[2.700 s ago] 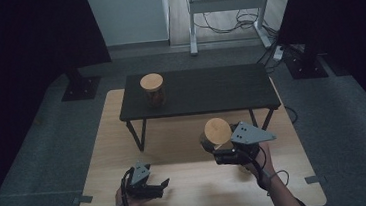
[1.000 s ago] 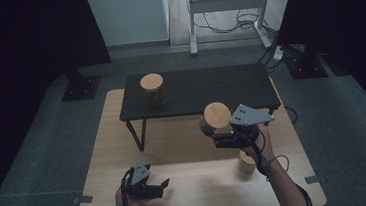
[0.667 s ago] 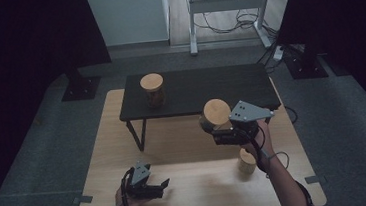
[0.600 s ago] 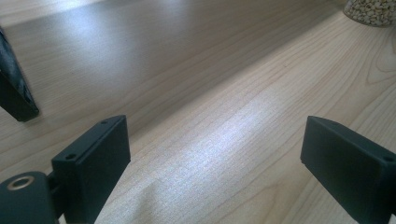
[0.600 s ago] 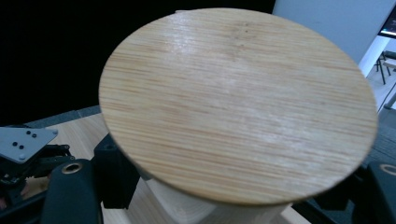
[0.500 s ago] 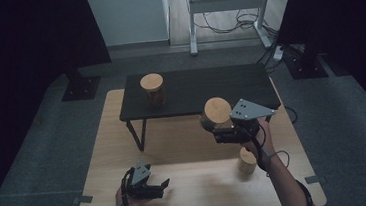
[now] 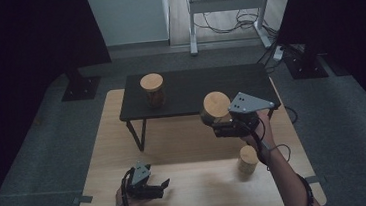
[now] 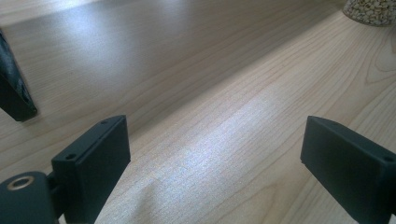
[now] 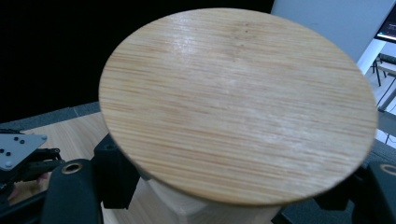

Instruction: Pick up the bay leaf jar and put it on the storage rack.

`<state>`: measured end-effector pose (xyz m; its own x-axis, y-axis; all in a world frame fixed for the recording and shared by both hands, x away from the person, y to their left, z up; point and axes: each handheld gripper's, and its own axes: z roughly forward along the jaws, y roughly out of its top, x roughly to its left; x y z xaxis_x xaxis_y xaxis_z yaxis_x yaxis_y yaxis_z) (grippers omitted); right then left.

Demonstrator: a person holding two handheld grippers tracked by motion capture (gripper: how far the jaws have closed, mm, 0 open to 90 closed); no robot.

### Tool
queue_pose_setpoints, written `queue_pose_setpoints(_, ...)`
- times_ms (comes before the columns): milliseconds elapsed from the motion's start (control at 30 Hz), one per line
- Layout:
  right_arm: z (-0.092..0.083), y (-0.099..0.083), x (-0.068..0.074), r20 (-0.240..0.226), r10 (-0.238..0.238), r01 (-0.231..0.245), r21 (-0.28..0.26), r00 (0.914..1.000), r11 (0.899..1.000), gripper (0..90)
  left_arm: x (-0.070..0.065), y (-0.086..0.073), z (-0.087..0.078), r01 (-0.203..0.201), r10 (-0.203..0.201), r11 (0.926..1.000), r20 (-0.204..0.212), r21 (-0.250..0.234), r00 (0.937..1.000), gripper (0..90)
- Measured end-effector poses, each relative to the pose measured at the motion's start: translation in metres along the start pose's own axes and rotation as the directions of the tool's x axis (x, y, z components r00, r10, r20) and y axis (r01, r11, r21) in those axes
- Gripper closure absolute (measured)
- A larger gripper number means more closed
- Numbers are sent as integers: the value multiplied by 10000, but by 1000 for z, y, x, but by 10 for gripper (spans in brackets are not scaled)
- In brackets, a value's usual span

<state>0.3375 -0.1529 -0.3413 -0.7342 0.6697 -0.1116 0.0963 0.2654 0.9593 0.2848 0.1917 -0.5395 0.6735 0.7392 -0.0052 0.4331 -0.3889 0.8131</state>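
Right gripper (image 7: 219, 125) clamps the jar (image 7: 214, 109) under its wooden lid, carried upright above the shelf (image 7: 195, 89) edge so nothing spills; left gripper (image 7: 159, 188) rests open, idle, well apart.

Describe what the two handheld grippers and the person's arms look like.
Both grippers are black, each with two flat rectangular jaws. The right gripper carries a grey three-cornered plate dotted with small holes, and the left gripper has a smaller grey piece on top. A thin black cable trails from each along the forearm. The forearms are bare, with a dark band on the right one.
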Motion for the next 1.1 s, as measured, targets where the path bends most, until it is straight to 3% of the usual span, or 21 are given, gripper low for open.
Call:
queue_pose_setpoints(567, 7, 12, -4, -49, -107, 107, -7, 9999, 9999, 249, 0, 0, -1, 32, -32, 10000, 2, -33, 10000, 80)
queue_pose_setpoints(1100, 26, 16, -13, 42, -127, 126, 193, 9999, 9997, 249, 1, 1, -3, 34, -34, 9999, -6, -95, 10000, 80)
